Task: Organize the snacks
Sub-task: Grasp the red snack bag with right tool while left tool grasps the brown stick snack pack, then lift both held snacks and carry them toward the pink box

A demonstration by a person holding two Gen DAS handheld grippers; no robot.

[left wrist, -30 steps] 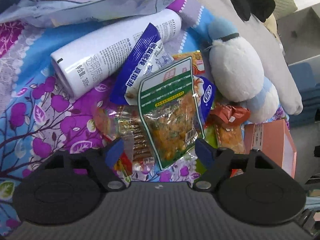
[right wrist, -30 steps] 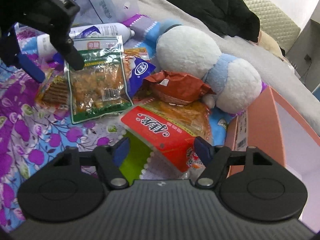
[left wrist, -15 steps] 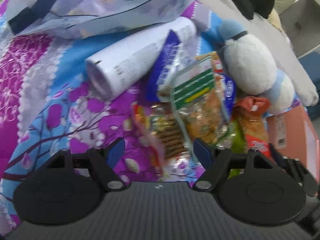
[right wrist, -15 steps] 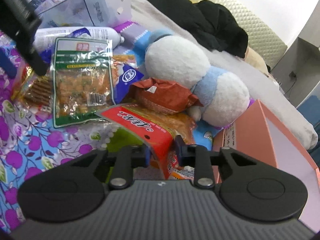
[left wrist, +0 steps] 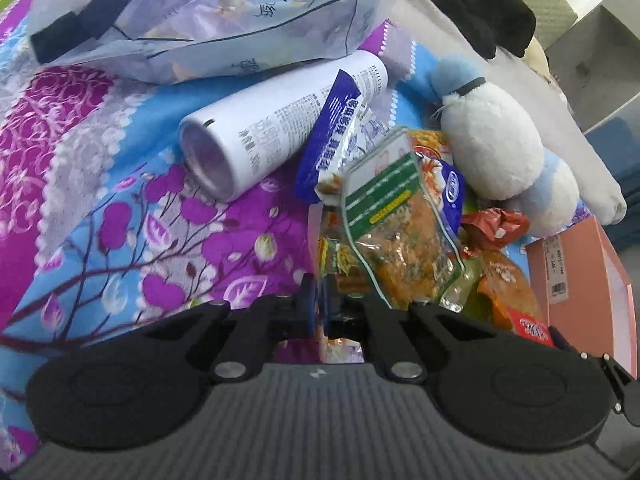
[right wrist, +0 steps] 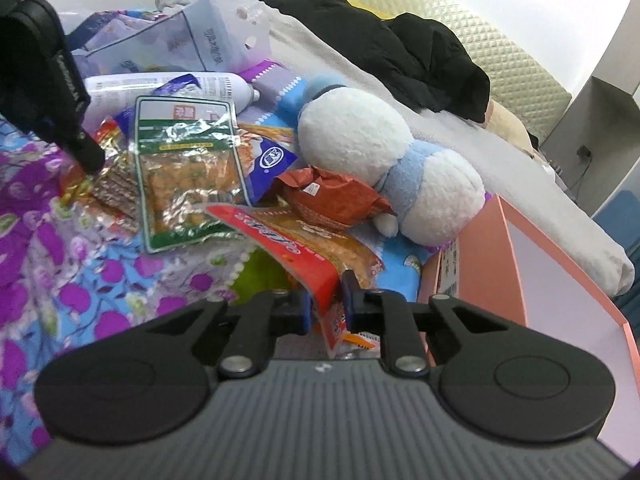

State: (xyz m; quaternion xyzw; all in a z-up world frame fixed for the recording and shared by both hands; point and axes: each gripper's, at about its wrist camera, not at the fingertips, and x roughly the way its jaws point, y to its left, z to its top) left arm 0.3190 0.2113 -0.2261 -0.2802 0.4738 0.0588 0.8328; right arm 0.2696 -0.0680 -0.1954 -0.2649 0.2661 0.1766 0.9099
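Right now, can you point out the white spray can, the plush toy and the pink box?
white spray can [left wrist: 276, 120], left wrist view, on the printed side of its body.
plush toy [right wrist: 356, 136], right wrist view, on the larger white ball.
pink box [right wrist: 480, 248], right wrist view, on its outer side wall.

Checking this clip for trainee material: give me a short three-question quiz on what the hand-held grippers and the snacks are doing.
1. What sits between the fingers of the right hand-held gripper?
2. True or false: the left hand-held gripper is shut on the white bottle.
3. Which lies across the white bottle: A the blue packet, B the plush toy, C the black garment?
Key: 1. The red snack packet; the jaws are closing on it. 2. False: it pinches the edge of the brown-stick snack packet. 3. A.
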